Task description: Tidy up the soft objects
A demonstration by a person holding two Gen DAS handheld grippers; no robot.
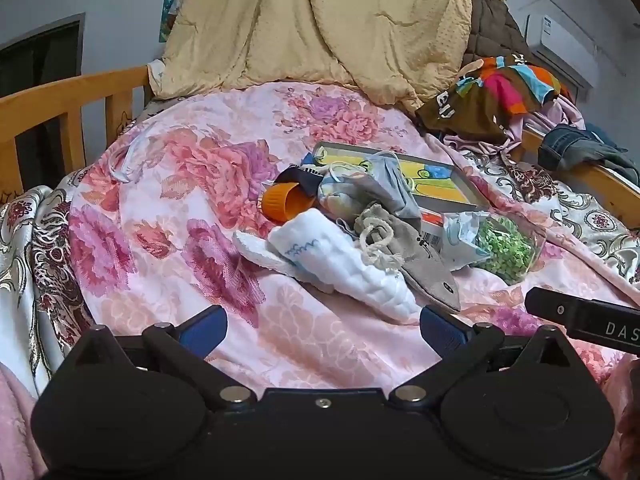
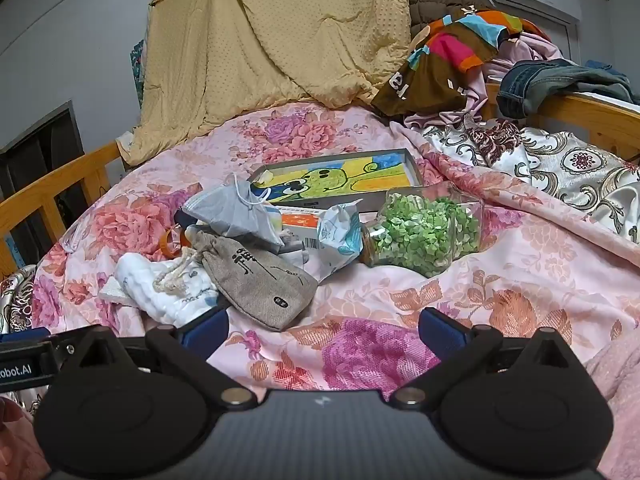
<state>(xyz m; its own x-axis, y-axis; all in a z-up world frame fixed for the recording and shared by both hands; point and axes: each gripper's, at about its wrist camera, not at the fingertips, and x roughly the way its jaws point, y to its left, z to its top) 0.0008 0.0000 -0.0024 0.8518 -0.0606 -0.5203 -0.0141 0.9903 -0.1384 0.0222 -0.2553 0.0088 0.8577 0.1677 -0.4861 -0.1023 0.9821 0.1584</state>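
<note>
Both tools stand with their jaws spread wide and nothing between them: the left gripper (image 1: pixel 323 328) and the right gripper (image 2: pixel 323 330) hover over the floral bedspread (image 1: pixel 160 216), short of the pile. Taking the grey drawstring pouch (image 2: pixel 256 280) as the landmark, the white quilted cloth (image 2: pixel 168 288) lies touching it on the left and partly under its cord, the grey face mask (image 2: pixel 236 212) rests just behind it, and the clear bag of green pieces (image 2: pixel 420 232) sits to its right, a little apart. A boxed cartoon picture (image 2: pixel 340 178) lies beyond the pouch. The pouch's long axis runs slantwise, its corded neck to the far left and its closed bottom toward the near right, so the bottom end points between the two tools. In the right wrist view that end lies just ahead of the left finger; in the left wrist view it lies ahead of the right finger. I judge neither hand clearly nearer. Readable writing: dark characters on the pouch, too small to make out; "DAS" on the right tool's body seen from the left; "obot.AI" on the left tool's body seen from the right.
</note>
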